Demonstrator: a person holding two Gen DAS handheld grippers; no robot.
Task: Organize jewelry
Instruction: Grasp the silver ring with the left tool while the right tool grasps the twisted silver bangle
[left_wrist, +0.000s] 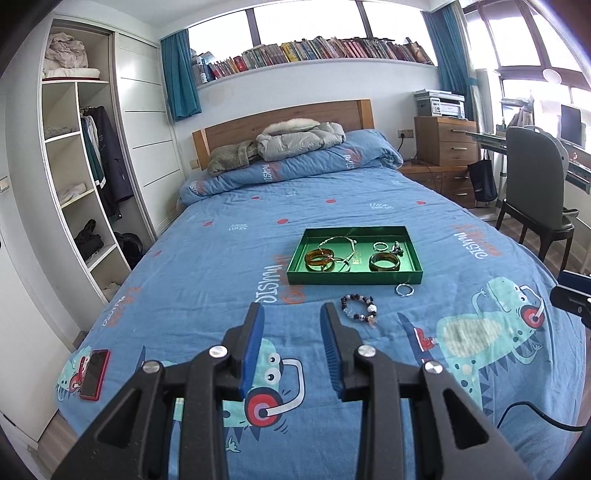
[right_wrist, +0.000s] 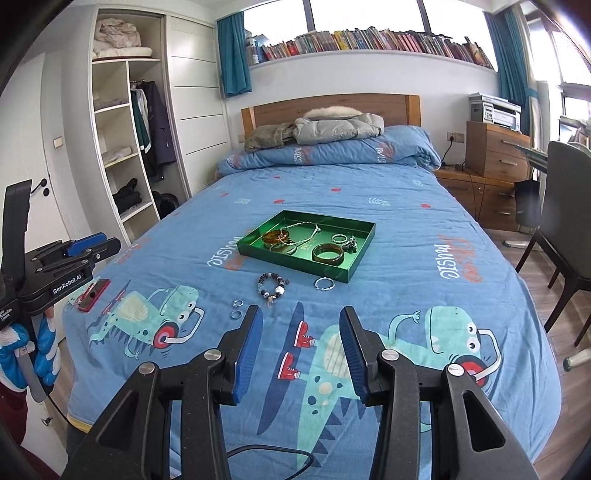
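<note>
A green tray (left_wrist: 295, 275) (right_wrist: 258, 254) lies on the blue bedspread and holds amber bangles (left_wrist: 319, 258) (right_wrist: 275, 236), a green bangle (left_wrist: 385, 262) (right_wrist: 328, 254), a thin chain and small silver pieces. In front of it on the spread lie a beaded bracelet (left_wrist: 359, 308) (right_wrist: 272, 285), a silver bracelet (left_wrist: 404, 290) (right_wrist: 324, 284) and two small rings (right_wrist: 236, 308). My left gripper (left_wrist: 291, 310) is open and empty, just left of the beaded bracelet. My right gripper (right_wrist: 301, 314) is open and empty, short of both bracelets. The left gripper also shows at the left edge of the right wrist view (right_wrist: 94, 247).
A red phone (left_wrist: 95, 373) (right_wrist: 94, 294) lies near the bed's front left corner. Jackets (left_wrist: 295, 140) lie on the folded duvet at the headboard. An open wardrobe (left_wrist: 85, 184) stands left. A chair (left_wrist: 532, 192) and a desk stand right. A black cable (right_wrist: 266, 452) crosses the near bed edge.
</note>
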